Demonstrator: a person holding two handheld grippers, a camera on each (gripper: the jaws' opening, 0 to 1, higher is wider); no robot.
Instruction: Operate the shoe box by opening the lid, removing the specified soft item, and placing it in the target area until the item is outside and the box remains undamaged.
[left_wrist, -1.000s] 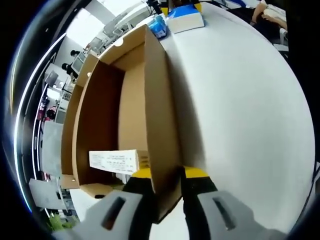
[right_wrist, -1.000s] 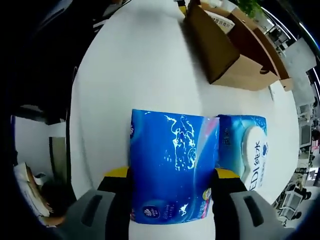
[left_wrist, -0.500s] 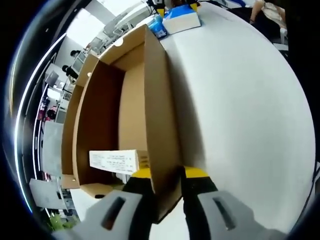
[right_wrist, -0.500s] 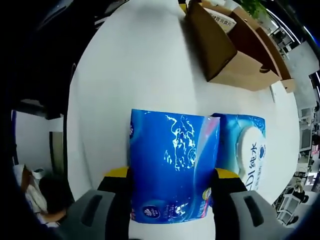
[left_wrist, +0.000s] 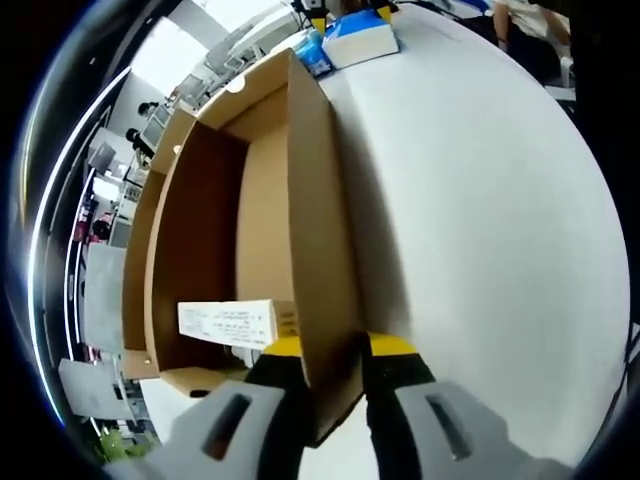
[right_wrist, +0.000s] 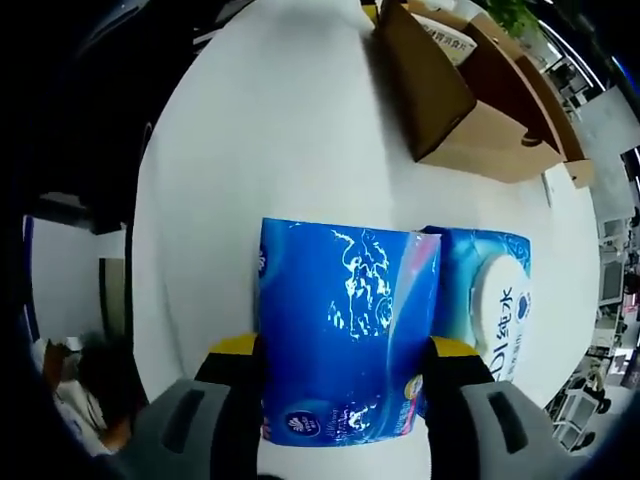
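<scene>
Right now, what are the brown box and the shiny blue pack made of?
The box looks like plain brown cardboard: matte, with thin flat walls. The blue pack looks like glossy plastic wrap, going by its bright wrinkly glints; what is inside is hidden.

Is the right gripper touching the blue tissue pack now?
Touching. In the right gripper view, the right gripper has both yellow-tipped jaws pressed against opposite sides of the blue tissue pack, with no gap.
</scene>
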